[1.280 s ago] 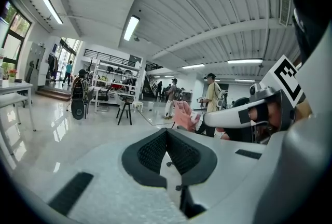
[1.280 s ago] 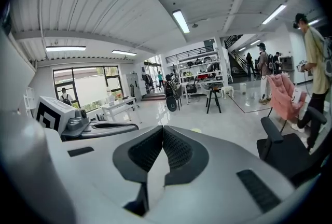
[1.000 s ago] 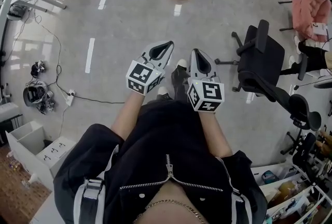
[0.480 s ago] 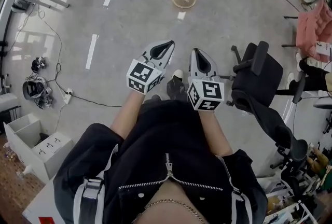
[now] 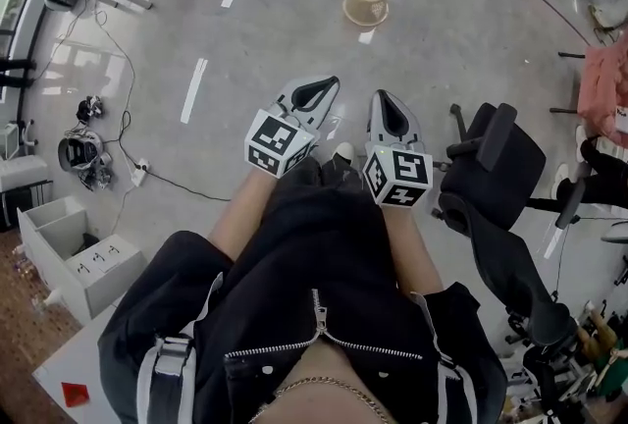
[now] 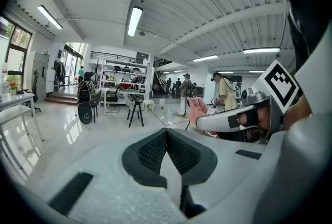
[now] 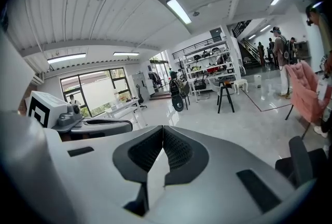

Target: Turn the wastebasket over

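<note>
The person has walked forward across the grey floor since a second ago. The white box (image 5: 69, 260) lies at far left. The left gripper (image 5: 322, 88) is held out level, its jaws pressed together on nothing. The tan wastebasket (image 5: 366, 0) now sits lower in the head view, nearer but well ahead of both tools. The right gripper (image 5: 385, 103), just beside the left, is likewise closed and empty. At right, the black office chair (image 5: 496, 167) has slid lower in the view.

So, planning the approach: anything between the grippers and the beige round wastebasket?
Nothing visible. Bare grey floor runs from the left gripper and right gripper to the beige round wastebasket; the black office chair stands off right.
</note>
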`<state>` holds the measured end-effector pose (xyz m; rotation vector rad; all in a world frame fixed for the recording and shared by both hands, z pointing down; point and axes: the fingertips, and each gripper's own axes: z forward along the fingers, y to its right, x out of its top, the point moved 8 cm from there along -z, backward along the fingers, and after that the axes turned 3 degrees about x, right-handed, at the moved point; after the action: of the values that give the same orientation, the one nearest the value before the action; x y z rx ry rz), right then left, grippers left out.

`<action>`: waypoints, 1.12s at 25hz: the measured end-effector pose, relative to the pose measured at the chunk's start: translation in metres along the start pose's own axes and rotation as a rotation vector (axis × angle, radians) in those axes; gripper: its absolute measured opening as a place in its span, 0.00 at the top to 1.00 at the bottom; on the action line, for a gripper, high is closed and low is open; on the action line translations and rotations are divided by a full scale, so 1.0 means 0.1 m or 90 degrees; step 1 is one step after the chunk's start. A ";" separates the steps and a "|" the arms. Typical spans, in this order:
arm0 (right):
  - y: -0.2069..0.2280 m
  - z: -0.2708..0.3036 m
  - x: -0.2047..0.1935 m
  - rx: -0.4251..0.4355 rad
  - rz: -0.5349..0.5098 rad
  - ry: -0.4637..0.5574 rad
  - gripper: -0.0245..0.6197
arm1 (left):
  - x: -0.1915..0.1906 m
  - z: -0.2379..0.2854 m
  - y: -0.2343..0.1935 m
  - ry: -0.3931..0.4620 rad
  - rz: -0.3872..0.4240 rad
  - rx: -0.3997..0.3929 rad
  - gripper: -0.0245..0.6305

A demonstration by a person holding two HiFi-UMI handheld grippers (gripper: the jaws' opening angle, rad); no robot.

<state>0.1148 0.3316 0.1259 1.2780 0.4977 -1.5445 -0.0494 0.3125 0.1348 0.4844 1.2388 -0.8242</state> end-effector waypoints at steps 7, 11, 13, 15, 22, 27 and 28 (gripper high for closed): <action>0.09 0.13 0.02 -0.002 0.006 -0.005 0.95 | 0.04 0.17 -0.10 -0.005 -0.001 -0.001 0.96; 0.18 0.24 0.09 -0.016 0.003 -0.005 0.95 | 0.07 0.35 -0.19 0.001 -0.004 -0.015 0.96; 0.24 0.29 0.14 -0.027 0.002 -0.001 0.95 | 0.08 0.46 -0.24 0.002 -0.006 -0.024 0.96; 0.31 0.34 0.20 -0.039 0.005 0.004 0.95 | 0.12 0.58 -0.27 0.003 -0.008 -0.034 0.96; 0.51 0.64 0.36 -0.061 0.012 -0.003 0.95 | 0.22 0.94 -0.50 0.002 -0.015 -0.054 0.96; 0.45 0.95 0.44 -0.064 0.009 -0.011 0.95 | 0.22 1.07 -0.82 -0.002 -0.028 -0.059 0.96; 0.45 1.01 0.47 -0.064 0.007 -0.012 0.95 | 0.22 1.11 -0.89 -0.001 -0.031 -0.060 0.96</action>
<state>0.1109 0.2115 0.1323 1.1861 0.5489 -1.5030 -0.0459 0.1698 0.1545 0.3787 1.2854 -0.8035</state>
